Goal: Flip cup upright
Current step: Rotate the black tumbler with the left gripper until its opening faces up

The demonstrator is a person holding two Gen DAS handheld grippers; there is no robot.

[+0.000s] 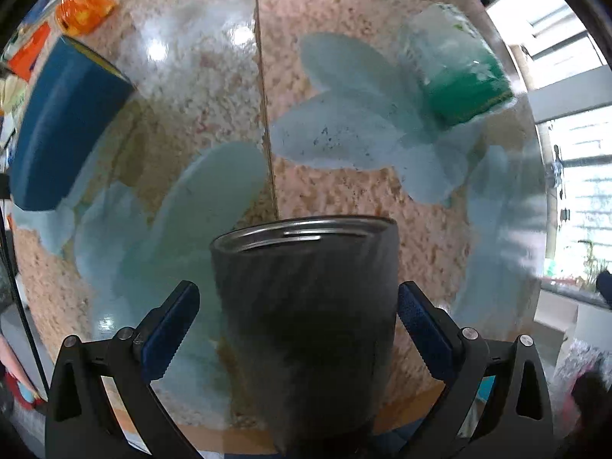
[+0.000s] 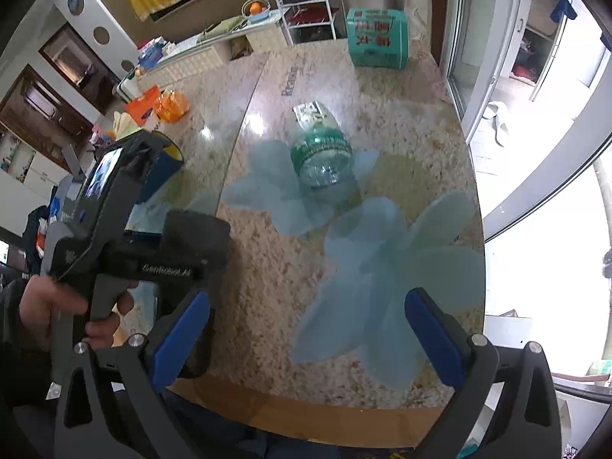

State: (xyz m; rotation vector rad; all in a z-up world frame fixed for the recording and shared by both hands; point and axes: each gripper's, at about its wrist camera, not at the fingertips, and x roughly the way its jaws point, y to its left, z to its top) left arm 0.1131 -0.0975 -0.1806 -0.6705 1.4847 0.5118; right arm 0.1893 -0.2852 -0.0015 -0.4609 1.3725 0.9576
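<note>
A dark grey metal cup with a silver rim stands between the fingers of my left gripper, its open mouth pointing away from the camera. The right pad touches its side; the left pad stands a little off it. In the right wrist view the same cup shows at the left, with the left gripper's body and a hand across it. My right gripper is open and empty above the glass table.
A green-labelled plastic bottle lies on its side mid-table, also in the left wrist view. A blue can lies at the left. An orange bag and a teal box sit farther back. The table's front edge is near.
</note>
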